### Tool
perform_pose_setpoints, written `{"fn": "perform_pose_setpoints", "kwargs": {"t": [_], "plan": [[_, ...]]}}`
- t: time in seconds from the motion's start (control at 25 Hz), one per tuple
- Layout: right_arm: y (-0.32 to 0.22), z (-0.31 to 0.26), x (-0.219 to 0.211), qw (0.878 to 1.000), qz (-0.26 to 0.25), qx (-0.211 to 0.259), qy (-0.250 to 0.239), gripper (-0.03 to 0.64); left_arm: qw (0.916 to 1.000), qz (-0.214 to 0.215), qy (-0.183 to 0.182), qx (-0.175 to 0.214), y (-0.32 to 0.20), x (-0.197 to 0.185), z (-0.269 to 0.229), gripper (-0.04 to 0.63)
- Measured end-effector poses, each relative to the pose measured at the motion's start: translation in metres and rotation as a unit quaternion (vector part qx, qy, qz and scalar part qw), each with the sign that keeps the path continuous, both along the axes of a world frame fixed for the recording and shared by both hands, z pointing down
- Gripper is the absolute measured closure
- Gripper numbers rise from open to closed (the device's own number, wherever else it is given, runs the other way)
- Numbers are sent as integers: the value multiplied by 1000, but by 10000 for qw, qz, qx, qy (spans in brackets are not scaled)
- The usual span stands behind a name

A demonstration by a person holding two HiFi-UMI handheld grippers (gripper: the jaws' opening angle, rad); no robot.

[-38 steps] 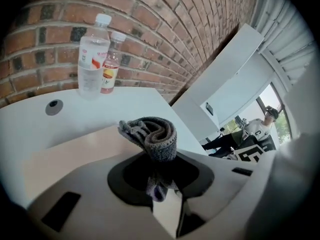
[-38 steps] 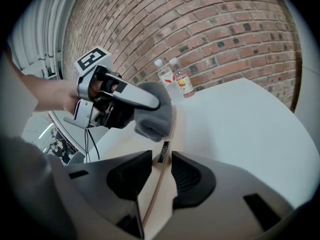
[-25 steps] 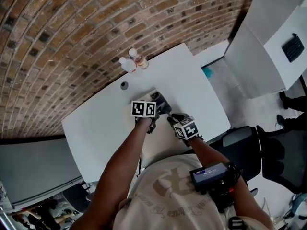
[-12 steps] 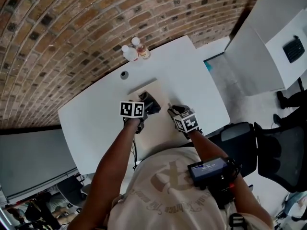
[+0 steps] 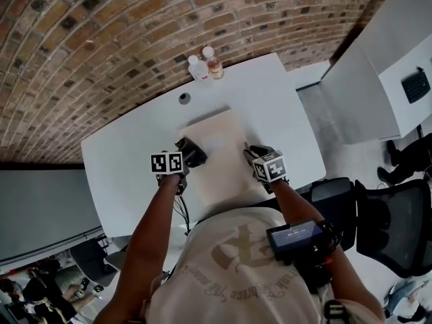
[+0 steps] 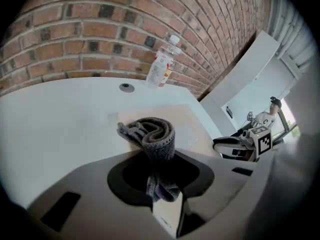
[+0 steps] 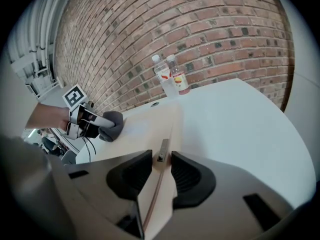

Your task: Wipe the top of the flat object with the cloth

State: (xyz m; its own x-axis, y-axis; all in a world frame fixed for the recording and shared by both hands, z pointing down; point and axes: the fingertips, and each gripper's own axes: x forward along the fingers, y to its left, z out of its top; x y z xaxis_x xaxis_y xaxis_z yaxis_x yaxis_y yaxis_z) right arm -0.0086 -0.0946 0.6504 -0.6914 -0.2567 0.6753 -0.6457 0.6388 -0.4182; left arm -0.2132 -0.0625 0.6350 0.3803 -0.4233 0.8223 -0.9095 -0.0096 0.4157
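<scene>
Right of my left claw (image 5: 183, 165), clenched on the cloth (image 5: 192, 152), the board (image 5: 219, 160) runs lengthwise away; my right claw (image 5: 252, 156) clamps its edge.

I hold both arms stretched forward with each gripper tilted downward. My left gripper (image 5: 190, 156) has its jaws pinched on the cloth (image 6: 153, 135) (a tight grey bunch). My right gripper (image 5: 252, 156) clamps its pads on the edge of the flat board (image 7: 146, 126).
</scene>
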Motion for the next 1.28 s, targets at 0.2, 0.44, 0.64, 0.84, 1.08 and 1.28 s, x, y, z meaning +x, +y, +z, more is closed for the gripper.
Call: {"fn": "perform_pose_setpoints", "kwargs": {"t": [0.2, 0.44, 0.64, 0.84, 1.08, 1.28], "plan": [[0, 1, 1, 9999, 67, -35, 67, 486, 9992, -297, 192, 187, 15, -12, 0, 491], [1, 2, -1, 9995, 173, -26, 252, 486, 9980, -476, 343, 229, 33, -27, -3, 491], [1, -8, 2, 9980, 618, -78, 49, 488, 9958, -392, 788, 268, 58, -28, -11, 491], [17, -10, 8, 9976, 686, -51, -83, 488, 9912, -147, 1214, 513, 57, -7, -28, 491], [45, 3, 20, 9989, 368, -226, 178, 488, 9862, 455, 1418, 718, 29, 60, -49, 491], [49, 3, 24, 9996, 77, -243, 115, 488, 9845, 878, 1342, 705, 2, 116, -55, 491]]}}
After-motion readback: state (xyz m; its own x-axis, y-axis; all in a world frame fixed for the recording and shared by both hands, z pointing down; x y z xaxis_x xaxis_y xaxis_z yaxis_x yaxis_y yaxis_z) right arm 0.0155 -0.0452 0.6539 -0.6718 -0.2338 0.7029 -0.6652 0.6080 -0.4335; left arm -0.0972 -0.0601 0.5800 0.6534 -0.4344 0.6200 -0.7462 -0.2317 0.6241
